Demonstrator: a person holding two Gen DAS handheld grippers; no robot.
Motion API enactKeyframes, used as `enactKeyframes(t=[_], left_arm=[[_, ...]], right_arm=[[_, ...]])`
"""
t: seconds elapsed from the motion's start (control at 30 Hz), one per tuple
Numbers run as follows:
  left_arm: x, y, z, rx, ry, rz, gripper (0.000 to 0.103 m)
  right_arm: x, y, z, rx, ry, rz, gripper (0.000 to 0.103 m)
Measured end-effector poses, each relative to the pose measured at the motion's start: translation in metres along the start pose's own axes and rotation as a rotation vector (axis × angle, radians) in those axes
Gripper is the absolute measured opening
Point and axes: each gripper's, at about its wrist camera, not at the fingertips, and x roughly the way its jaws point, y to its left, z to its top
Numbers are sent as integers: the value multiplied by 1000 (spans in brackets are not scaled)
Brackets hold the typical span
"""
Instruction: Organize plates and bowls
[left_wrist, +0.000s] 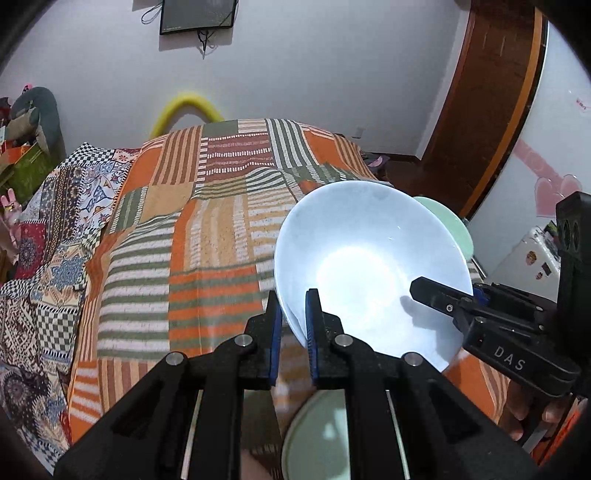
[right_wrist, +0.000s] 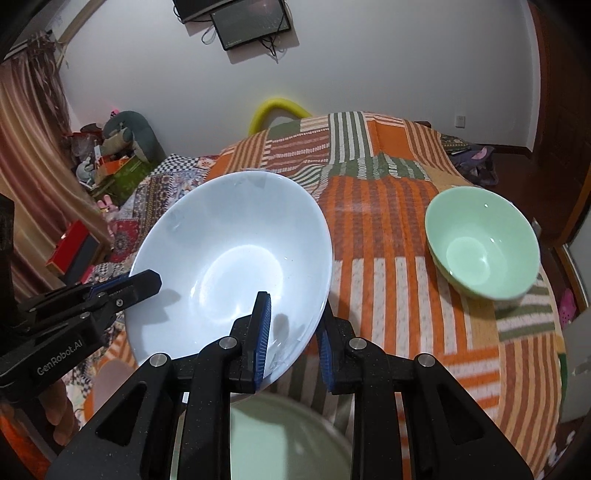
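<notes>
1. Both grippers have the white bowl (right_wrist: 232, 258) pinched by its rim, tilted and clear of the striped blanket (right_wrist: 388, 288).
2. The left gripper (left_wrist: 293, 325) is clamped nearly closed on the near-left rim.
3. The right gripper (right_wrist: 295, 332) is clamped on the opposite rim.
4. The green bowl (right_wrist: 482, 242) sits upright on the blanket, off to the right.
5. A pale green plate (right_wrist: 280, 439) lies blurred directly below the grippers.

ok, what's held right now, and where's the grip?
The white bowl, held by both: left gripper and right gripper each pinch its rim on opposite sides, one finger inside, one outside.
</notes>
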Motion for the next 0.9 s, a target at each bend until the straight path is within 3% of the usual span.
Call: enactKeyframes(t=[0.43,0.9], left_arm=[[-73,6,-55,-18,-25,7,11],[-110,45,-102,-87,-15,53,11]], right_arm=[[-27,35,-33,-42,-7,25,22],[-21,83,-64,-98,29,75,22]])
